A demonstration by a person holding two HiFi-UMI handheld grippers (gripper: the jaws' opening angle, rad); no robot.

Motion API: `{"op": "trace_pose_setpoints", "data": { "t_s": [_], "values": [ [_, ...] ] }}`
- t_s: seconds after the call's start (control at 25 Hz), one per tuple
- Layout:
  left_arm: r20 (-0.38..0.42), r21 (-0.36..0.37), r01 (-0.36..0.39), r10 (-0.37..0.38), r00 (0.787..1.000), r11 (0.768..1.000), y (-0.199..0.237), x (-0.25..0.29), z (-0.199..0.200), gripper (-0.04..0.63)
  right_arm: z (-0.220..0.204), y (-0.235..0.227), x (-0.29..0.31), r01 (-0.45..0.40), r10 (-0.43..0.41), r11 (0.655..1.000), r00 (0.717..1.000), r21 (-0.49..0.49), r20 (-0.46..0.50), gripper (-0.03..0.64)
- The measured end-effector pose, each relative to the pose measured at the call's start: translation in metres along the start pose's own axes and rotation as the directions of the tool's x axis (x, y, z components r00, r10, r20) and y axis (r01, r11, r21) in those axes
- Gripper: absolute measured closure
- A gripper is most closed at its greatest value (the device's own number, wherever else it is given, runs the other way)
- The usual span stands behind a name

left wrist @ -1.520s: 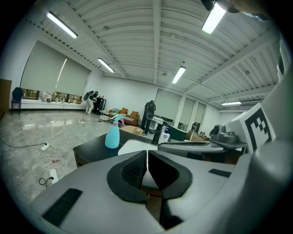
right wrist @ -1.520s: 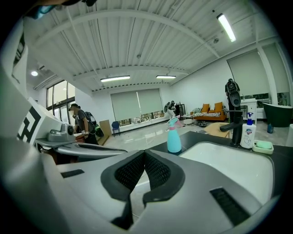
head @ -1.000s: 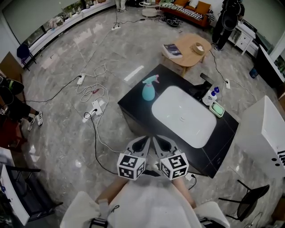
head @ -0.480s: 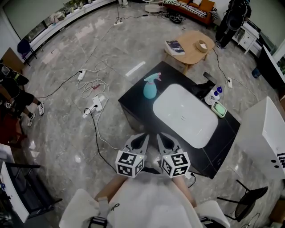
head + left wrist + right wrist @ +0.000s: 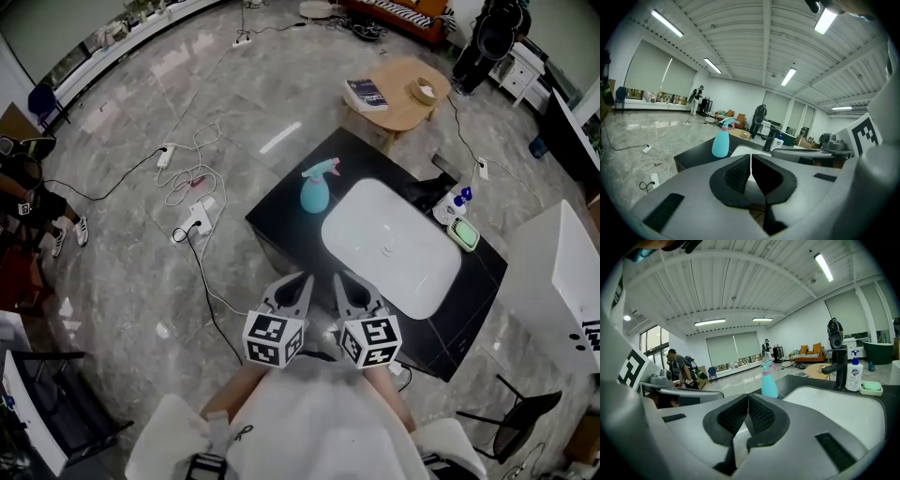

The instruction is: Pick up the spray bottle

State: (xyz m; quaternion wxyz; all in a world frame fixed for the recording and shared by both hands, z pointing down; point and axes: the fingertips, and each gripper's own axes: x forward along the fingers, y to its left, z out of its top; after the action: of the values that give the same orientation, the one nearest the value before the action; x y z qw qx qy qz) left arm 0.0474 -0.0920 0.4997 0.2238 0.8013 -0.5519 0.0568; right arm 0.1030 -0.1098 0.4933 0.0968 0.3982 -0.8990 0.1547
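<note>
You can read no words, numbers or brand names in any view. The cube (image 5: 275,339) on your left hand-held gripper (image 5: 302,281) and the cube (image 5: 370,340) on your right hand-held gripper (image 5: 341,281) show only black-and-white square markers. Print on the book (image 5: 366,95) and soap bottle (image 5: 854,376) is too small to read.

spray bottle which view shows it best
The left gripper view: the spray bottle stands side-on, whole from base to pink trigger. The right gripper view shows the spray bottle side-on too, just over its jaws. The head view shows the spray bottle small from above, beside the sink.

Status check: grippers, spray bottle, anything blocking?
Left gripper, right gripper: jaws shut, empty. Spray bottle upright on black counter, untouched. Nothing in the way.
</note>
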Motion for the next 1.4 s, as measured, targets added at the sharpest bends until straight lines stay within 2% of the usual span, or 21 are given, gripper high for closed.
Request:
{"op": "trace_pose_setpoints", "data": {
  "t_s": [0.4,1.0,1.32,1.4],
  "values": [
    [-0.018,-0.021,0.008,-0.008,1.000,1.000,0.036,0.038,0.020,0.566,0.013,-0.022,0.048,0.035,-0.034,0.999,0.999,0.013,-0.024,0.591],
    [-0.041,-0.003,0.033,-0.033,0.999,0.999,0.099,0.099,0.062,0.566,0.042,-0.049,0.131,0.116,-0.115,0.993,0.992,0.013,-0.041,0.589],
    [-0.052,0.003,0.038,-0.038,0.998,0.999,0.129,0.117,0.073,0.566,0.045,-0.055,0.166,0.140,-0.139,0.990,0.989,0.016,-0.059,0.588],
    [-0.052,0.005,0.040,-0.040,0.998,0.999,0.136,0.121,0.077,0.566,0.046,-0.056,0.175,0.137,-0.136,0.990,0.989,0.018,-0.064,0.549]
  ]
}}
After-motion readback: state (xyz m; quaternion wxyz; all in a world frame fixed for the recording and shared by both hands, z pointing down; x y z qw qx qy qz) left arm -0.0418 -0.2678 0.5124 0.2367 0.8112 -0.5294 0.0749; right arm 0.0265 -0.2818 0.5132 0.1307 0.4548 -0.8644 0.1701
